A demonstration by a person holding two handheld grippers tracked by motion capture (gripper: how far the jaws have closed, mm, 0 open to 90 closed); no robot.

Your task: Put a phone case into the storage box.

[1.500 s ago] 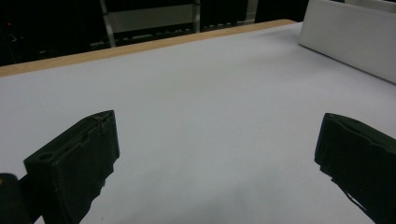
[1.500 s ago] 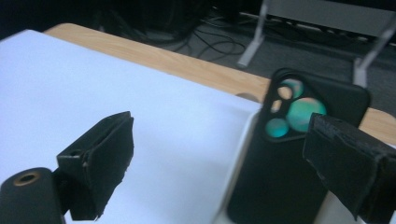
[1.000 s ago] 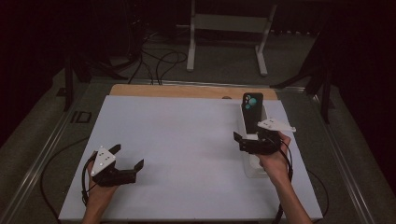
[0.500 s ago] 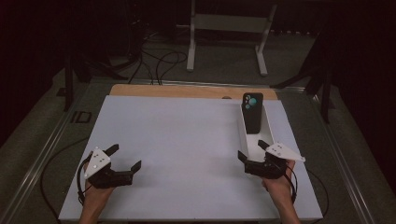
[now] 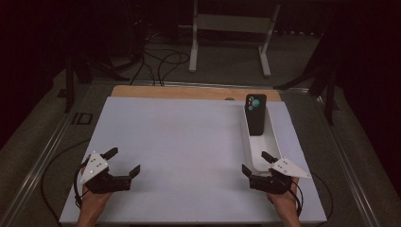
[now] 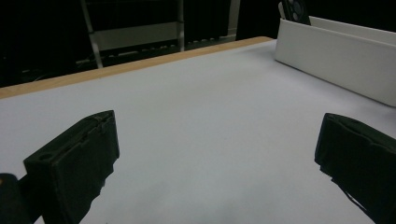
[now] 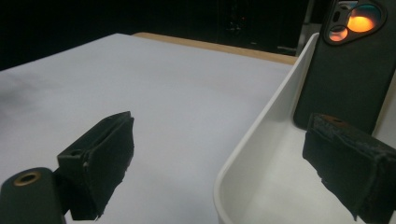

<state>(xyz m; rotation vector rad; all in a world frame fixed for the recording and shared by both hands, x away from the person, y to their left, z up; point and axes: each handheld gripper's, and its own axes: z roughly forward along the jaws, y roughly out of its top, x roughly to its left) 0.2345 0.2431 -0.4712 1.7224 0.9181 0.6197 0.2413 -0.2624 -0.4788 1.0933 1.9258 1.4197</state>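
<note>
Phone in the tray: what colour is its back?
Black phone, leaning in the white tray; the right gripper view shows it best.

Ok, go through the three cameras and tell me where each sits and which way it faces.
High view: above the person's side, looking forward and down on the table; both hands, left gripper and right gripper show.
Left gripper view: on the left gripper, looking across the table toward the white tray; its open fingers show.
Right gripper view: on the right gripper, facing the tray and the phone; its open fingers show.
All three share the tray and phone.
</note>
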